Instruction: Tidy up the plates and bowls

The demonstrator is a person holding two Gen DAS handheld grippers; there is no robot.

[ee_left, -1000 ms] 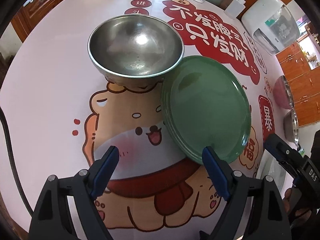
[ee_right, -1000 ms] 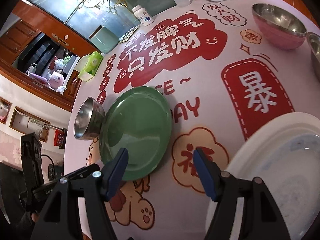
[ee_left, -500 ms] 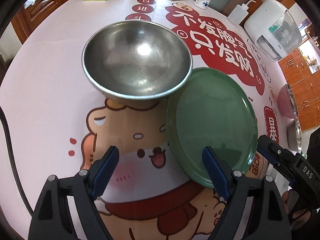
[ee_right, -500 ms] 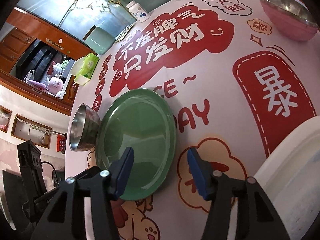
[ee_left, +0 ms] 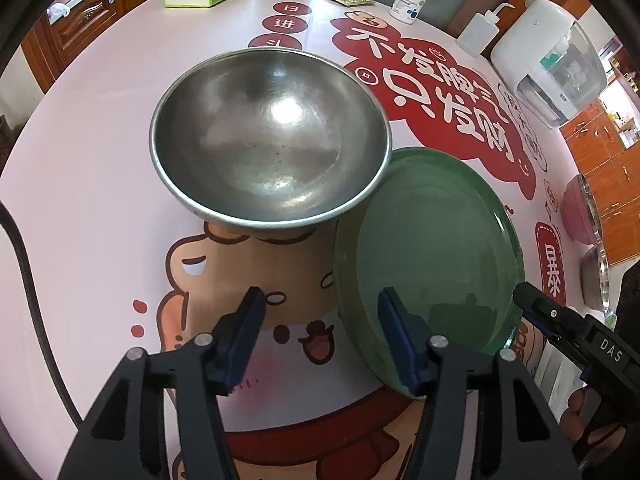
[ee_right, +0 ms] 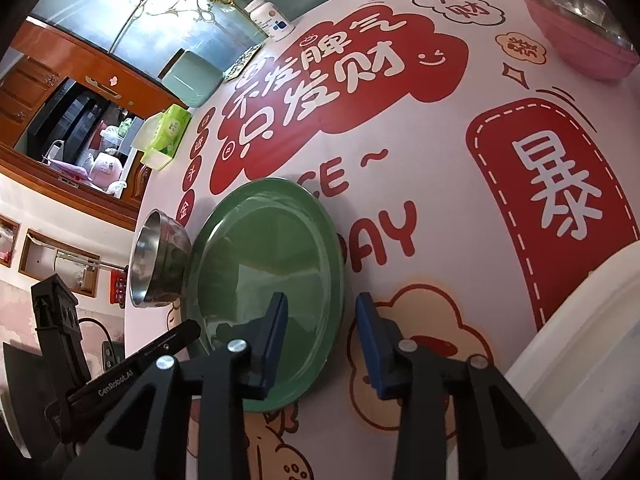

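- While both tools hang over the printed table (ee_left: 80, 160), the steel bowl (ee_left: 270, 140) sits at the left view's 12 o'clock, its rim touching or just overlapping the green plate (ee_left: 432, 248) at 3 o'clock.
- Left tool (ee_left: 320, 340): its jaws have just been closing and stand part open, clamped on nothing. The right finger lies over the plate's near-left rim, the left finger over bare table; whether a pad touches the rim I cannot tell.
- The bowl looks thin, stiff, light and slick; its rim at 6 o'clock seems the best hold.
- In the right view the plate (ee_right: 272, 272) fills the 9 o'clock side, the bowl (ee_right: 160, 264) beyond its left edge.
- Right tool (ee_right: 322, 340): its jaws have just been closing and straddle the plate's near-right rim, left finger over the well, right finger off the edge; no pinch shows.
- The plate reads as rigid, glossy and probably breakable; a hold on the raised rim suits it, and a shallow bite may slip.
- Open table lies toward 1 o'clock. A pink bowl (ee_right: 580, 28) stands far off at 2 o'clock and a white basin (ee_right: 580, 360) crowds 4 o'clock.
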